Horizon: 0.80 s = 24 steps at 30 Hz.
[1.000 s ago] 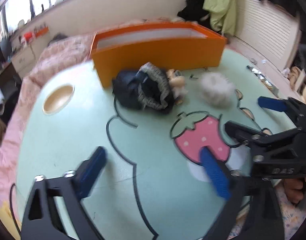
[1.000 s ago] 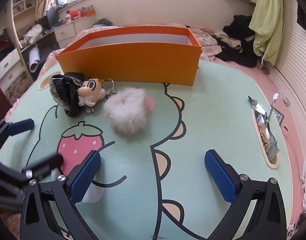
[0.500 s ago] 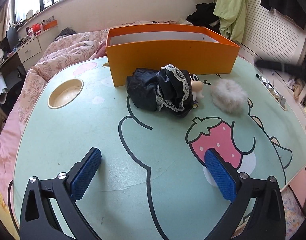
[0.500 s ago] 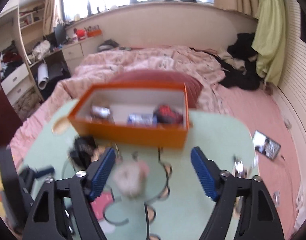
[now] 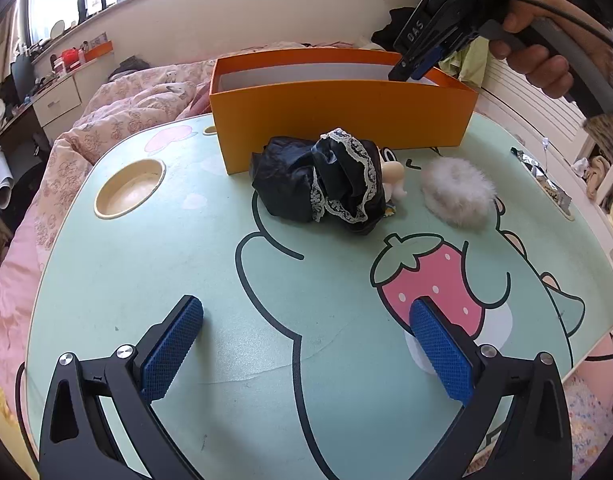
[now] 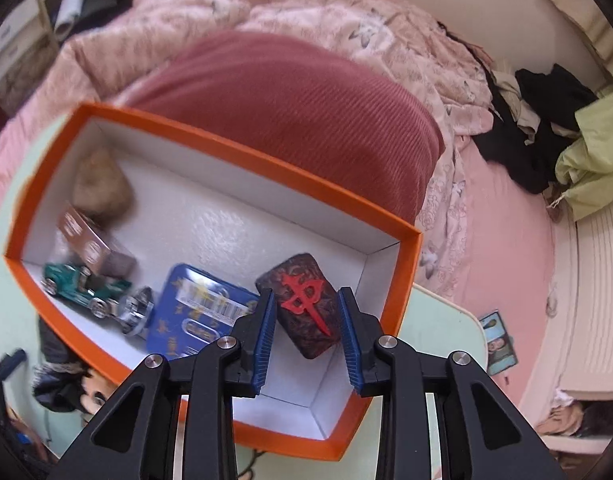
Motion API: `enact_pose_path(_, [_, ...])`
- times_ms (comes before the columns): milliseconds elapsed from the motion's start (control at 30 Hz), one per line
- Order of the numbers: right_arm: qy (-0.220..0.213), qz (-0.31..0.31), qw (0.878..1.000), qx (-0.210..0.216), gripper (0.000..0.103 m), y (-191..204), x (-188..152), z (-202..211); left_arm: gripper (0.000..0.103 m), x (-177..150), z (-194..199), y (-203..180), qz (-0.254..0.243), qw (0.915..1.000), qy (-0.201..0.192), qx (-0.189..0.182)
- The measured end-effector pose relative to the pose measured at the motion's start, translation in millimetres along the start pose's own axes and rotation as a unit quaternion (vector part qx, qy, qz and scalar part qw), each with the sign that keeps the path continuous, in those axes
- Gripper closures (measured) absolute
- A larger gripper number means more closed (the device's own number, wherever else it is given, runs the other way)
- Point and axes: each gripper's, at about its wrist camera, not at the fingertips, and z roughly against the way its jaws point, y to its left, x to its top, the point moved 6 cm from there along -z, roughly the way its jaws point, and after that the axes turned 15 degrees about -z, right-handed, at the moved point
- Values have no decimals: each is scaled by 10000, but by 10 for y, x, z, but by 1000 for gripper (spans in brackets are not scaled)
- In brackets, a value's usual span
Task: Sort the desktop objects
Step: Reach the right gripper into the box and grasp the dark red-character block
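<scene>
An orange box (image 5: 346, 116) stands at the back of the mint cartoon table (image 5: 146, 280). Before it lie a doll in black lace cloth (image 5: 326, 180) and a white fluffy pompom (image 5: 458, 192). My left gripper (image 5: 306, 344) hovers open over the table's near part, holding nothing. My right gripper (image 5: 410, 68), in a person's hand (image 5: 538, 60), points down over the box's right end. Its jaws are closing to a narrow gap and grip nothing. Through that gap of the right gripper (image 6: 306, 296) I see a dark red block (image 6: 302, 280) on the box (image 6: 210, 148) floor.
Inside the box also lie a green toy car (image 6: 82, 284), a blue tin (image 6: 202, 312), a brown carton (image 6: 94, 244) and a brown fluffy ball (image 6: 100, 192). A round cup recess (image 5: 130, 188) is at the table's left, a foil packet (image 5: 542, 176) at its right. A bed surrounds the table.
My right gripper has lifted off the table, swung over the orange box and tipped downward, its jaws narrowing from wide open. The left gripper has stayed put and open.
</scene>
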Motion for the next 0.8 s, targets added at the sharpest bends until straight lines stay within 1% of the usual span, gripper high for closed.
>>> enact_pose_path(33, [3, 146, 9999, -82, 73, 19, -13, -32, 0, 3, 0, 1, -1, 10000, 0, -4])
enact_pose_path(67, [24, 313, 9995, -59, 73, 57, -15, -47, 0, 8, 0, 2, -7, 10000, 1, -7])
enact_pose_path(100, [128, 383, 9992, -40, 73, 75, -54, -90, 0, 9, 1, -2, -9, 10000, 4, -6])
enact_pose_path(133, [96, 440, 9990, -73, 72, 76, -55, -104, 0, 8, 2, -7, -6, 10000, 5, -8])
enact_pose_path(200, [170, 483, 9987, -60, 71, 43, -35, -160, 0, 9, 0, -13, -10, 10000, 4, -4])
enact_pose_path(267, [353, 554, 9977, -139, 62, -10, -6, -260, 0, 6, -1, -18, -11, 10000, 2, -4])
enact_pose_path(300, [477, 627, 9967, -196, 61, -8, -3, -312, 0, 6, -2, -19, -12, 10000, 1, -5])
enact_pose_path(333, [604, 744, 9947, -381, 62, -22, -18, -384, 0, 7, 0, -19, -19, 10000, -1, -1])
enact_pose_path(367, [604, 769, 9943, -427, 61, 3, 11, -367, 0, 7, 1, -21, -29, 10000, 2, -4])
enact_pose_path(400, [621, 673, 9952, -347, 62, -3, 55, -341, 0, 7, 3, -23, -36, 10000, 1, -1])
enact_pose_path(467, [594, 474, 9970, -129, 64, -6, 124, -312, 0, 7, 4, -21, -29, 10000, -12, -26])
enact_pose_path(533, [385, 347, 9986, 115, 64, 14, 157, -183, 0, 4, 5, -17, -29, 10000, -21, -38])
enact_pose_path(600, [-87, 151, 9968, 782, 64, -3, 187, 201, 0, 0, 7, -7, -29, 10000, -30, -49])
enact_pose_path(633, [-281, 25, 9936, 1093, 64, -38, 180, 391, 0, -4, 6, 0, -27, 10000, -35, -57])
enact_pose_path(700, [-804, -284, 9812, 1733, 64, -209, 80, 920, 0, -4, 5, 5, -25, 10000, -37, -60])
enact_pose_path(733, [-943, -347, 9767, 1894, 64, -255, 2, 1079, 0, -3, 4, 5, -25, 10000, -37, -58])
enact_pose_path(767, [-1106, -386, 9716, 2058, 64, -344, -151, 1294, 0, -4, 4, 8, -24, 10000, -36, -56])
enact_pose_path(800, [-1225, -383, 9694, 2092, 64, -392, -298, 1422, 0, -5, 4, 12, -25, 10000, -36, -57])
